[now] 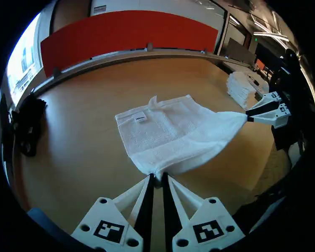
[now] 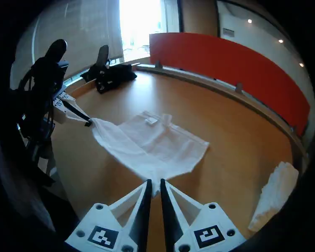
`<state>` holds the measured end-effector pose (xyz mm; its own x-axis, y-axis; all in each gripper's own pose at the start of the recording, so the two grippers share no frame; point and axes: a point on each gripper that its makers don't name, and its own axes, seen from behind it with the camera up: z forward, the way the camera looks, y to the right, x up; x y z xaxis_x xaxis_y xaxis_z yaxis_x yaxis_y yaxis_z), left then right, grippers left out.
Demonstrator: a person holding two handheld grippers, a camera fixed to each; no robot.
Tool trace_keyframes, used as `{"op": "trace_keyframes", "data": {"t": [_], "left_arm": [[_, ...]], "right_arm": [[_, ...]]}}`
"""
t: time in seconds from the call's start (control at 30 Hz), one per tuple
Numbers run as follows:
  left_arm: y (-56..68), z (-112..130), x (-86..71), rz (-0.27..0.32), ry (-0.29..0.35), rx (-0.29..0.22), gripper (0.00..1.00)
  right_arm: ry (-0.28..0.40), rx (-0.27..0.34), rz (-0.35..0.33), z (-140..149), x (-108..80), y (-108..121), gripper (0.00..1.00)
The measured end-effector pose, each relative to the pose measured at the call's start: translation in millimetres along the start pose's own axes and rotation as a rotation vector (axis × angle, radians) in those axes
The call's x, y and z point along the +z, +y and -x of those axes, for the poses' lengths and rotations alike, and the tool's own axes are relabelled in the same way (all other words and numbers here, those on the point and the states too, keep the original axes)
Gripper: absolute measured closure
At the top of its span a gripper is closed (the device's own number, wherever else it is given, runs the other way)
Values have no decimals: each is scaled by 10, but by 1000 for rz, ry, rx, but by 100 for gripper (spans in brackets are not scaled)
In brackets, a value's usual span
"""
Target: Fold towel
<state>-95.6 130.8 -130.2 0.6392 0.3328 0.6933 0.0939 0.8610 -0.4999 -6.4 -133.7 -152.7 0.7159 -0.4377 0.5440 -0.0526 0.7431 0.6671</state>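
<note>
Left of the left gripper view first: a bright window [image 1: 23,71] in the far corner of the room. Below it a black bag [image 1: 29,122] sits at the left edge of the table [image 1: 82,143], a bare, warm wood top that curves away from me. A red partition [image 1: 128,33] runs along the far edge.

Mid-table lies the white towel [image 1: 170,130], its far part flat with a small label [image 1: 140,118] facing up. My left gripper [image 1: 157,175] has its fingers pressed close on the near corner, with cloth bunched between the tips. Further right, the right gripper [image 1: 247,116] pinches another corner, drawn out taut toward the table's right edge. Beyond it a stack of folded towels [image 1: 241,88] rests near the far right corner, under strips of ceiling lights [image 1: 271,35].

Now the right gripper view, left side first. The person [image 2: 38,105] is a dark, backlit shape at the table's edge, and I can't make out more than that. The left gripper [image 2: 88,122] is there, clamped on its towel corner. Behind it the black bag [image 2: 111,75] lies by the window [image 2: 140,25].

The towel [image 2: 157,143] spreads across the middle of the table [image 2: 241,138]. My right gripper [image 2: 155,185] has its fingers nearly together with the towel's near edge nipped between them. The red partition [image 2: 241,71] lines the far edge. The stack of folded towels [image 2: 277,189] sits at the right edge.
</note>
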Motion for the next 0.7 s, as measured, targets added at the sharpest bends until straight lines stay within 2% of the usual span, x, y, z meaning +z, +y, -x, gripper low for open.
{"op": "trace_keyframes", "data": {"t": [0.4,0.7], "left_arm": [[172,58,-220,22,-20,-25,86],[202,113,-224,26,-32,-41,86]], "right_arm": [[-15,1,-19,-16,-232,-109,85],[-24,4,-29,9,-263,-138,85]]}}
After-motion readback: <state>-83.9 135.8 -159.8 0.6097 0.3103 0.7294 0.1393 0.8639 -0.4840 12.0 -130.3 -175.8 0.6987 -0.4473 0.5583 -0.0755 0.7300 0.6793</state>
